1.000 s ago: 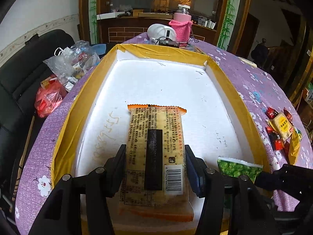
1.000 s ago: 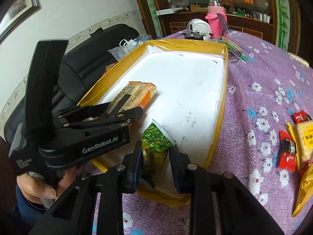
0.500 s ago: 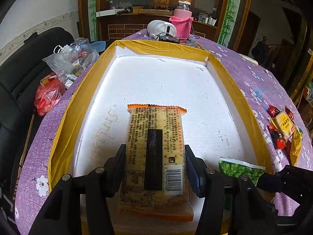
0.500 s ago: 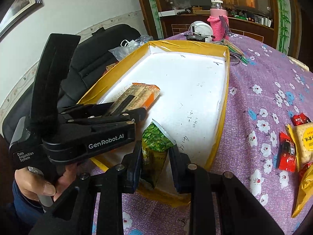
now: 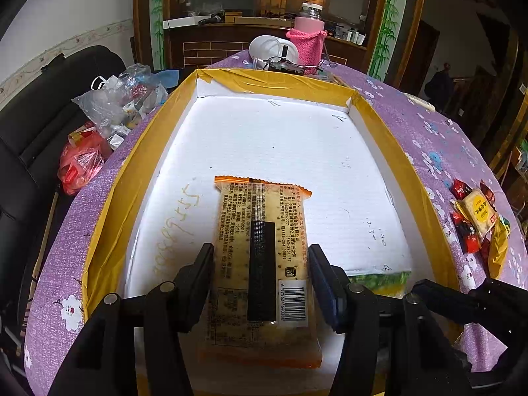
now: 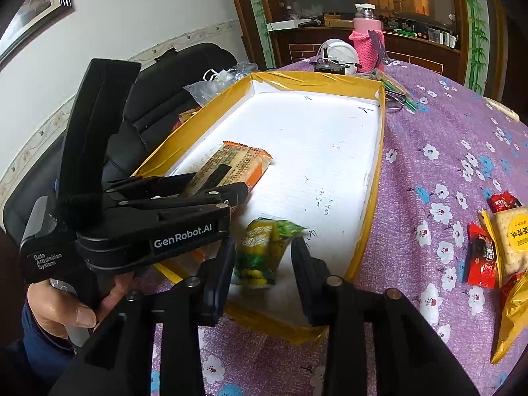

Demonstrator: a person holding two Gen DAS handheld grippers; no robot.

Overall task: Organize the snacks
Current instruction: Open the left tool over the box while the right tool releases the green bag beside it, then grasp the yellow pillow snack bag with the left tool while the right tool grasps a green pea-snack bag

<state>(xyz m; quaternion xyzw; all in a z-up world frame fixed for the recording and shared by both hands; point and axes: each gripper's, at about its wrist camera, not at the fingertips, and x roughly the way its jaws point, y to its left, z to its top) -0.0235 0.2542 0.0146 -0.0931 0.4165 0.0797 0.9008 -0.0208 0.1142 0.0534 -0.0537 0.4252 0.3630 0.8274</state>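
Observation:
A white foam tray with a yellow taped rim [image 5: 109,231] [image 6: 369,217] sits on the purple flowered tablecloth. My left gripper [image 5: 260,283] is shut on a long orange cracker packet [image 5: 264,257] and holds it over the tray's near end; the packet also shows in the right wrist view [image 6: 231,165]. My right gripper [image 6: 264,260] is open. A green and yellow snack packet [image 6: 264,250] sits between its fingers at the tray's near edge, blurred and loose. Its green top shows in the left wrist view [image 5: 379,280].
Loose snacks lie on the cloth to the right: red packets [image 6: 481,257], a yellow cracker pack [image 6: 514,237], a gold bag [image 6: 511,316]. A pink bottle [image 5: 308,43] and white helmet [image 5: 270,49] stand beyond the tray. Plastic bags [image 5: 115,105] rest on a black chair at left.
My right gripper has opened and let go of the green packet, which drops into the tray's near edge. My left gripper still holds the cracker packet, a bit lower over the tray.

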